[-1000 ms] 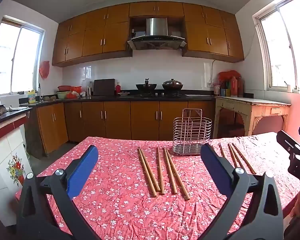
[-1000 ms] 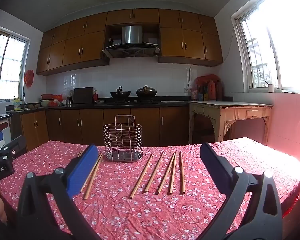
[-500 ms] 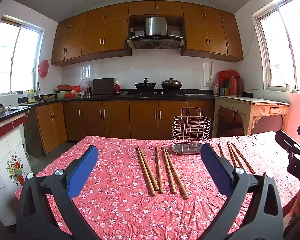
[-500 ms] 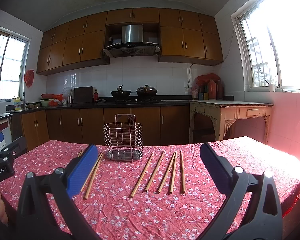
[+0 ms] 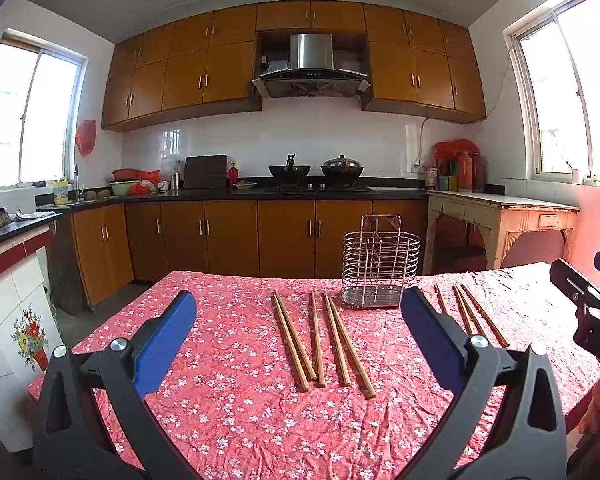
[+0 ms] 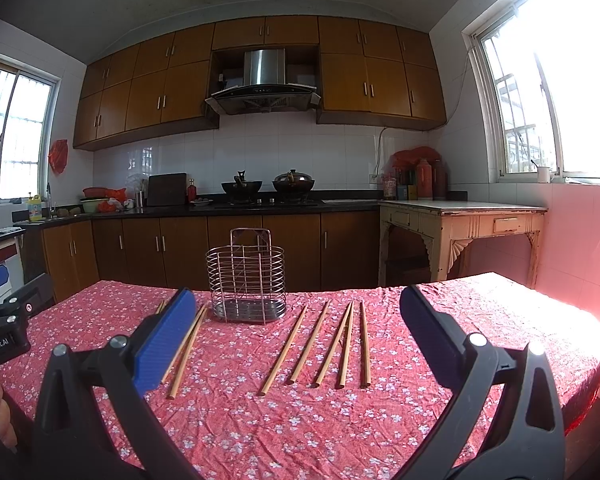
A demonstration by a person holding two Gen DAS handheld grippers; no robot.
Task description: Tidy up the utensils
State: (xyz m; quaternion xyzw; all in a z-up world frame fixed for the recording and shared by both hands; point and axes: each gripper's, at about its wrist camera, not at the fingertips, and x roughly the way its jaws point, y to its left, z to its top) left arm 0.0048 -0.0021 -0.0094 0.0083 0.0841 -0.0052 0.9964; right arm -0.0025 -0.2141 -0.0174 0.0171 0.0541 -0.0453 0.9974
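My left claw [image 5: 296,344] and right claw [image 6: 296,344] gape wide, empty; chopsticks [image 5: 324,340] at twelve o'clock may roll when pinched.

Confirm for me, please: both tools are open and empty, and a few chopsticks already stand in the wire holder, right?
Not quite: the wire holder is empty in the right wrist view. All chopsticks lie flat on the tablecloth beside it. The left tool and right tool are indeed open and empty.
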